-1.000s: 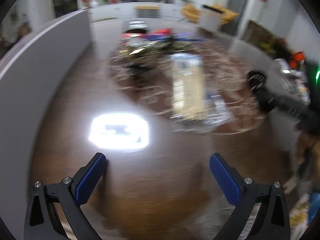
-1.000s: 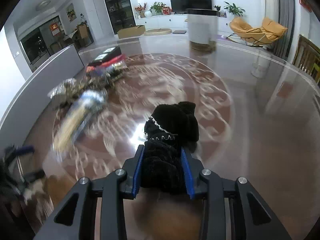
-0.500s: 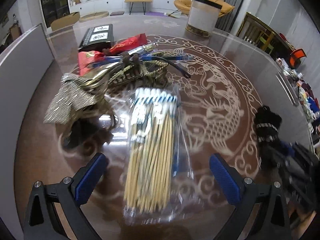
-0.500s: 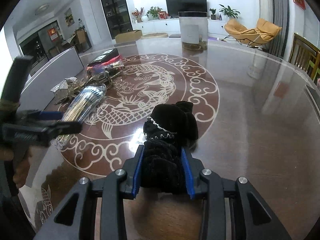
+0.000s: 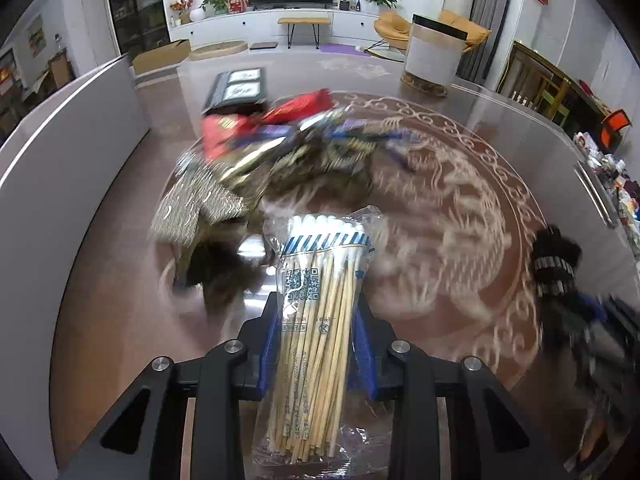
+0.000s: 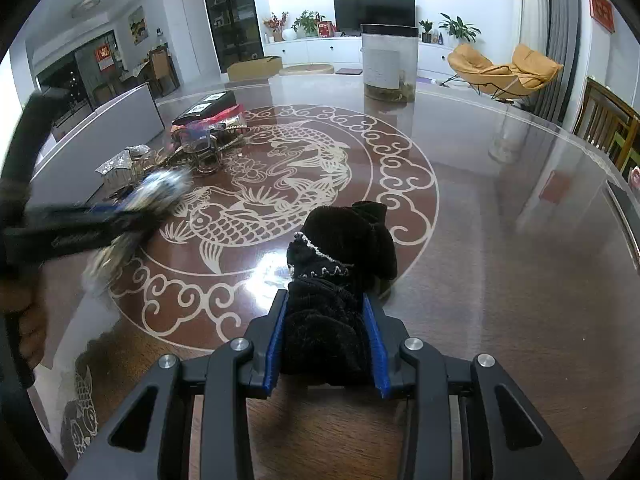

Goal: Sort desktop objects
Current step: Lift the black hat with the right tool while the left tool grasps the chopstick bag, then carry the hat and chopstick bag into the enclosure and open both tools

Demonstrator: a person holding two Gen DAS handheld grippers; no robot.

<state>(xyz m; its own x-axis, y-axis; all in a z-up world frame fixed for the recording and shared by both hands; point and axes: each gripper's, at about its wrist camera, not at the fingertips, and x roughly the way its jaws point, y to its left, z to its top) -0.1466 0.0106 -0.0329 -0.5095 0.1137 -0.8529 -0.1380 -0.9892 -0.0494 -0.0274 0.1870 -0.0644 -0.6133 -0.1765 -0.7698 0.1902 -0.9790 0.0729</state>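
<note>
We see the left gripper (image 5: 316,344) closing its jaws on the bag of cotton swabs (image 5: 316,320), the blue pads pressing its sides. The bag's long axis runs along the fingers, with the white tips pointing away toward the pile of objects (image 5: 280,160). Our right gripper (image 6: 326,340) is clamped on the black knitted cloth (image 6: 340,264), low over the table (image 6: 500,280). To its right the table surface lies bare up to the edge.
</note>
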